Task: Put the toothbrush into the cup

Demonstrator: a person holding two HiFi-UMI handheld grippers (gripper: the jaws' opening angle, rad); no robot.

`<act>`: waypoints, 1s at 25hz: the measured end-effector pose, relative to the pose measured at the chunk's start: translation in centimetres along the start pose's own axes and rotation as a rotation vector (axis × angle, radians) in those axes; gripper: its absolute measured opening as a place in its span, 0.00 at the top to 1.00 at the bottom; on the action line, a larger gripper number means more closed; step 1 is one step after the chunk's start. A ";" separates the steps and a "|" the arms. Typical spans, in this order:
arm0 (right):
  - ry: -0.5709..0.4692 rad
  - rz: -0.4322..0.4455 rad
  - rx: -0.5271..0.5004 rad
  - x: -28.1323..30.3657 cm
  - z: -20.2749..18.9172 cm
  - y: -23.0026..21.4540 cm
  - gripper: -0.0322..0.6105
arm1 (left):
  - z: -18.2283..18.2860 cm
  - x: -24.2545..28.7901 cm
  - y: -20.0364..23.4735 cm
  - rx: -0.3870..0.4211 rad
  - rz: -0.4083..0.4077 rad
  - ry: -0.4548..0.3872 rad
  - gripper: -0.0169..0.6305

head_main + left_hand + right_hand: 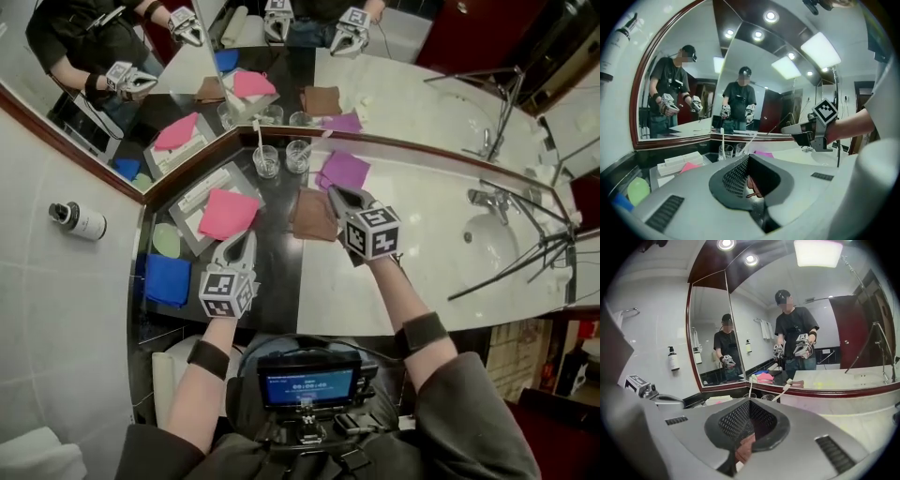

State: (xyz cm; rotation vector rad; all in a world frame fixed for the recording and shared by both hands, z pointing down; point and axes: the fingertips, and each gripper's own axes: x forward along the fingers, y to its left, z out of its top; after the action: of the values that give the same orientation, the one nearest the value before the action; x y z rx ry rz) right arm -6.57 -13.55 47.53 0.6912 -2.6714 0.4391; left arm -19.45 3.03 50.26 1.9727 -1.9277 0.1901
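looks done: toothbrush (258,137) is sitting in the cup (266,162) at the counter's (403,272) back edge; left gripper (245,241) and right gripper (337,195) are hovering closed, empty.

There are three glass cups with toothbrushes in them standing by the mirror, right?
No, there are two glass cups, not three. The head view shows the left cup and the right cup standing by the mirror, with a toothbrush in each.
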 end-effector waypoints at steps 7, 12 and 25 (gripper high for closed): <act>0.008 -0.057 0.033 -5.4 -2.7 -2.6 0.92 | 0.7 -0.5 -1.2 0.002 -0.011 -0.003 0.97; 0.012 -0.091 0.036 -8.5 -4.6 -4.4 0.92 | 0.7 -0.5 -2.2 0.003 -0.020 0.005 0.97; 0.031 -0.127 0.091 -12.5 -7.9 -7.1 0.92 | 1.1 1.2 -4.8 -0.015 -0.055 0.010 0.97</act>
State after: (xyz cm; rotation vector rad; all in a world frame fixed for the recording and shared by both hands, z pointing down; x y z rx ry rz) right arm 9.38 -11.43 51.07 0.8679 -2.5739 0.5350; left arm -14.83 1.50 48.80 2.0082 -1.8612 0.1697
